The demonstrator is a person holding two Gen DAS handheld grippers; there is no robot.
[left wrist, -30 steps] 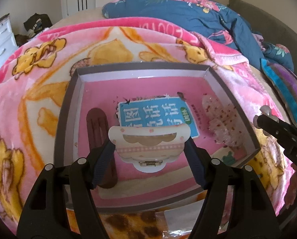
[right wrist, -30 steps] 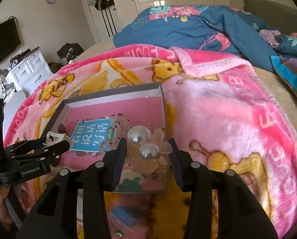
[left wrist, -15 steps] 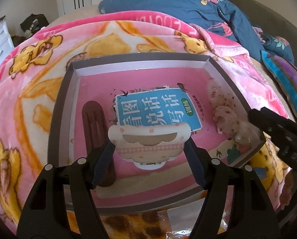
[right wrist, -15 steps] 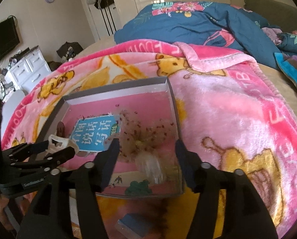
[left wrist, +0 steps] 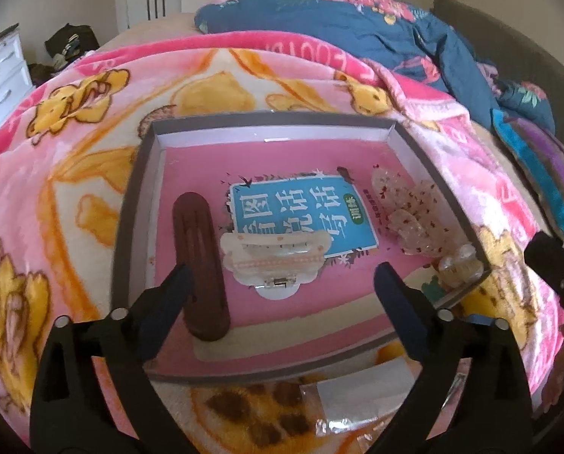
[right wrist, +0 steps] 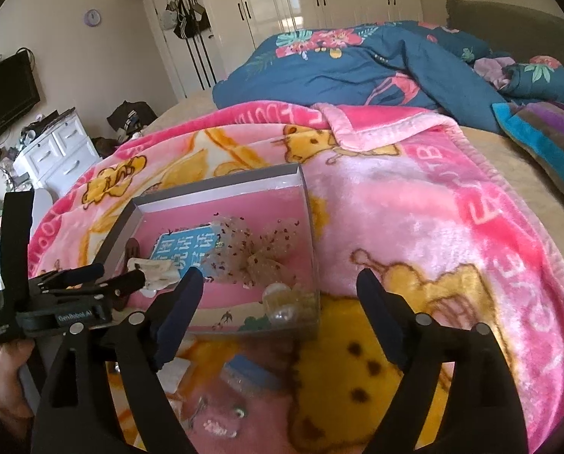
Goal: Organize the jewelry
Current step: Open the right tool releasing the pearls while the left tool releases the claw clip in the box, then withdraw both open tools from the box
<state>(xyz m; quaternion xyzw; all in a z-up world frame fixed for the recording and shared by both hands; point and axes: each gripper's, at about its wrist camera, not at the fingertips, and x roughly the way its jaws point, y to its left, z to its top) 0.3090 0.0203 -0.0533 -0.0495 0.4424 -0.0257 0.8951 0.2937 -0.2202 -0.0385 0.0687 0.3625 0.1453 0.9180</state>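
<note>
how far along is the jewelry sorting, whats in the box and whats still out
In the gray box: brown barrette, cream hair claw, speckled clear clip and pearl clip. Nothing in hand: left tool and right tool are both open. Left: small pieces on the blanket.

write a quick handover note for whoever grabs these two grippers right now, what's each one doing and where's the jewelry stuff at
Left gripper: open, empty, hovering over the near part of the gray box.
Right gripper: open, empty, above the box's near right corner.
In the box: cream scalloped hair claw in the middle on the blue book, brown oblong clip on the left, clear speckled clips on the right, pearl piece in the near right corner.
Done: those pieces are in the box.
Left: small loose items and packets on the blanket in front of the box appear not yet sorted.
</note>
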